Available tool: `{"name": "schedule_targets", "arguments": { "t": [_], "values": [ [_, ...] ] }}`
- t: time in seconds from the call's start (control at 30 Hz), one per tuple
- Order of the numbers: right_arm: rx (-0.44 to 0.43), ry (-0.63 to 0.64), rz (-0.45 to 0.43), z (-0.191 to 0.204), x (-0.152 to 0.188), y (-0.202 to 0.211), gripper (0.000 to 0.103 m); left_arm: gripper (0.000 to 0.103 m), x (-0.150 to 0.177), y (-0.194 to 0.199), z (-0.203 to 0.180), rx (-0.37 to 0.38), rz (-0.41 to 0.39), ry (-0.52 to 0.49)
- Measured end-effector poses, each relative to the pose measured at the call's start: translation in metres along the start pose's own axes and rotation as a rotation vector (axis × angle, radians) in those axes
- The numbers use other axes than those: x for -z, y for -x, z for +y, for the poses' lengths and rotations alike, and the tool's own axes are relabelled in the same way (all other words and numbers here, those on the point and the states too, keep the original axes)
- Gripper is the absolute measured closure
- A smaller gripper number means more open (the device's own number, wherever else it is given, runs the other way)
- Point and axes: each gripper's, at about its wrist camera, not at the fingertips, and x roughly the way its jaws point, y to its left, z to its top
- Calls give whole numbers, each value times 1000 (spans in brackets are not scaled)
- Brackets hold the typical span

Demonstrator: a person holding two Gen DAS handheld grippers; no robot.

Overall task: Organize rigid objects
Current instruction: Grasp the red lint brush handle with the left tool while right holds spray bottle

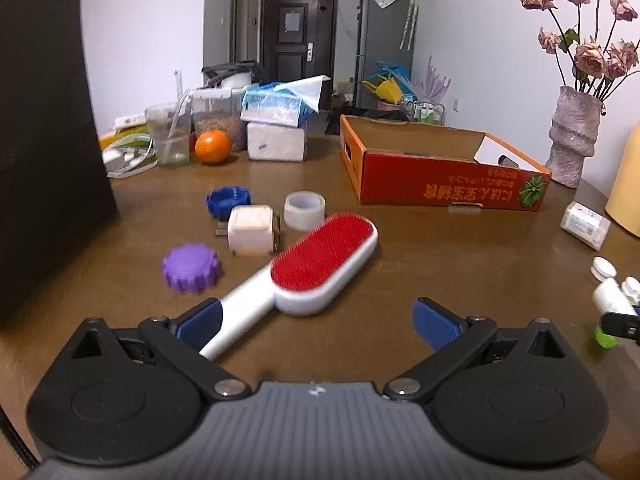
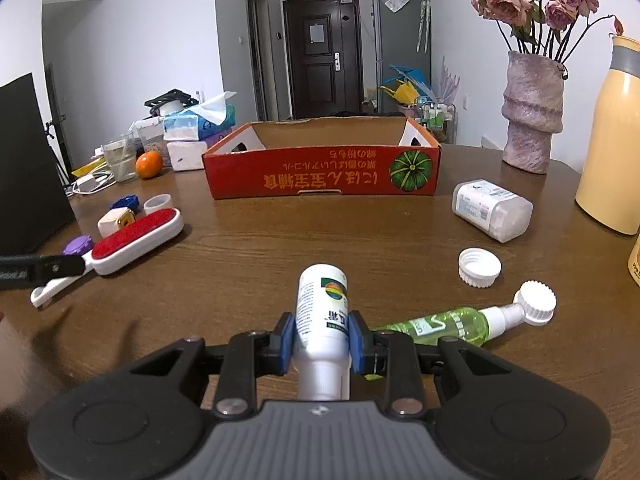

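My right gripper [image 2: 322, 342] points forward and down over the wooden table [image 2: 320, 232], its blue pads clamped on the sides of a white bottle [image 2: 322, 320] lying lengthwise between them; the bottle's neck is hidden behind the gripper body. My left gripper [image 1: 318, 322] is angled low with its jaws spread wide, the white handle of the red lint brush [image 1: 320, 262] lying against the left pad; whether it touches I cannot tell. The orange cardboard box [image 2: 320, 178] stands open beyond. The left view is blurred, and a green spray bottle [image 2: 448, 326] lies partly hidden behind my right finger.
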Motion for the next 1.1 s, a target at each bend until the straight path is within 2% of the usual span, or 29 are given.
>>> {"name": "schedule_targets", "arguments": {
  "t": [0.23, 0.43, 0.67, 0.8, 0.93, 1.1],
  "values": [
    [5, -9, -10, 0, -6, -3, 76, 0, -18, -40, 4, -38, 20, -59],
    [7, -14, -17, -1, -11, -9, 76, 0, -24, -66, 4, -23, 35, -99],
    [7, -23, -25, -6, -17, -20, 76, 0, -22, -93, 12, 1, 93, -86],
    [7, -29, -20, -8, -19, -29, 76, 9, -22, -101, 17, 16, 118, -69],
    [3, -37, -12, -10, -19, -38, 76, 28, -20, -102, 12, 38, 125, -99],
    [-8, -50, -12, -13, -17, -39, 76, 45, -17, -100, 10, 43, 117, -101]
  ]
}}
